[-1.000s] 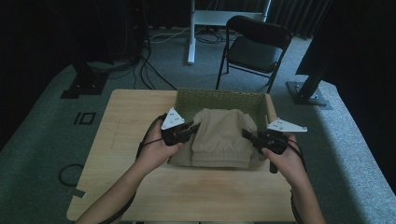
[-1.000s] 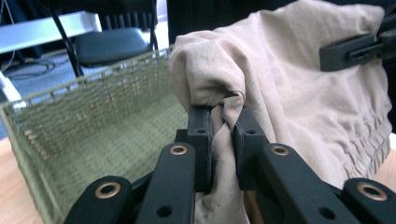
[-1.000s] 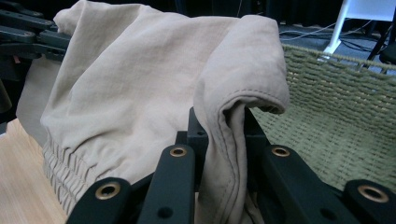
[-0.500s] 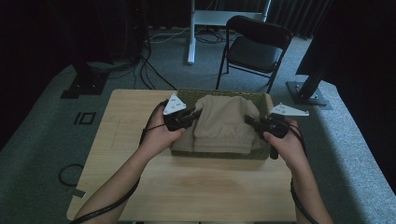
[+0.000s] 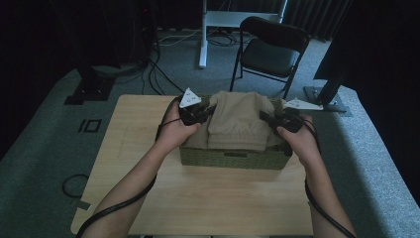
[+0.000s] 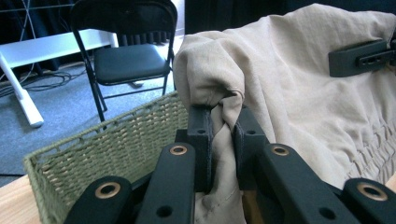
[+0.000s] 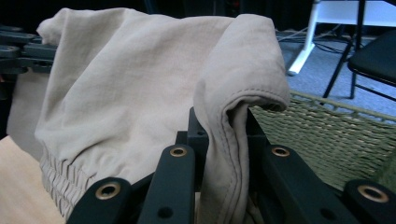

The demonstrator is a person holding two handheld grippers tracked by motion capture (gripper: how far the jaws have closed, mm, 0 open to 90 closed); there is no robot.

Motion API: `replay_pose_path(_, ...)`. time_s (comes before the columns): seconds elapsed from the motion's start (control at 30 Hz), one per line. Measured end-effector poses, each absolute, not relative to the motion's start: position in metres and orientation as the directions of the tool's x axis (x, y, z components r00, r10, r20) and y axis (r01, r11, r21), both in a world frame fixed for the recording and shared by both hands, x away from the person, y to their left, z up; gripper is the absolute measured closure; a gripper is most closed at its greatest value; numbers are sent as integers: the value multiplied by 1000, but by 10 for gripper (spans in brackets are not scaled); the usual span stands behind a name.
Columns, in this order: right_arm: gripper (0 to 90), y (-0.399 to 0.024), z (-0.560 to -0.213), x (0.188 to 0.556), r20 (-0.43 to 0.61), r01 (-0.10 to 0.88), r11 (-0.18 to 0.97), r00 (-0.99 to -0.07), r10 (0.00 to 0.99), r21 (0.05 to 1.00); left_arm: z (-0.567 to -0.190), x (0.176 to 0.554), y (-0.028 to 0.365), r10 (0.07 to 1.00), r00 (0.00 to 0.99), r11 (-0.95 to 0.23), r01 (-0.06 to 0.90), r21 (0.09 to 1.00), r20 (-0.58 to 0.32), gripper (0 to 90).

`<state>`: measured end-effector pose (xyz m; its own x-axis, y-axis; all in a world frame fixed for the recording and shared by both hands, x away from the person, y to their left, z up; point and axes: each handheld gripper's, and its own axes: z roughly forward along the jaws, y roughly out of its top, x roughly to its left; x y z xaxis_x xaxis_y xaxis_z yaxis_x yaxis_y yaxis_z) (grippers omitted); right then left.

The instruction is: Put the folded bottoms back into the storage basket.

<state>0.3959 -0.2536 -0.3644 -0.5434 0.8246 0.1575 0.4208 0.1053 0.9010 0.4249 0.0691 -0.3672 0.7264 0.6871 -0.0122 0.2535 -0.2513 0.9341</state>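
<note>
A folded beige garment (image 5: 236,124) with an elastic waistband hangs between my two grippers above a green woven basket (image 5: 233,157) on the wooden table (image 5: 198,193). My left gripper (image 5: 202,114) is shut on the garment's left edge; in the left gripper view the beige cloth (image 6: 289,79) is pinched between the black jaws of that gripper (image 6: 222,140). My right gripper (image 5: 270,120) is shut on the right edge, and the right gripper view shows a hemmed fold (image 7: 238,84) clamped in its jaws (image 7: 224,144). The garment's lower part sits inside the basket.
A black folding chair (image 5: 270,49) stands on the grey carpet beyond the table. A white desk leg (image 5: 202,34) and cables lie further back. Bare tabletop lies in front and to the left of the basket.
Both grippers have lifted the garment and carried it away from me, so it now hangs higher over the basket, bunched narrower between them.
</note>
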Motion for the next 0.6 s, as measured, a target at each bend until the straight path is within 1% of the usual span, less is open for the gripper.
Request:
replay_pose_path(0.17, 802, -254, -370, 413, 155, 423, 102, -530, 833, 900, -374, 440, 68, 698, 715, -232, 264, 936, -29, 816)
replay_pose_path(0.43, 802, -257, -384, 439, 180, 450, 78, -503, 845, 890, -385, 458, 63, 705, 708, -210, 262, 942, -39, 816)
replay_pose_path(0.47, 802, -257, -385, 441, 178, 448, 78, -501, 847, 890, -389, 462, 61, 708, 704, -196, 267, 944, -52, 815)
replay_pose_path(0.6, 802, -260, -393, 452, 182, 453, 66, -483, 857, 889, -398, 470, 57, 717, 695, -196, 264, 944, -45, 815)
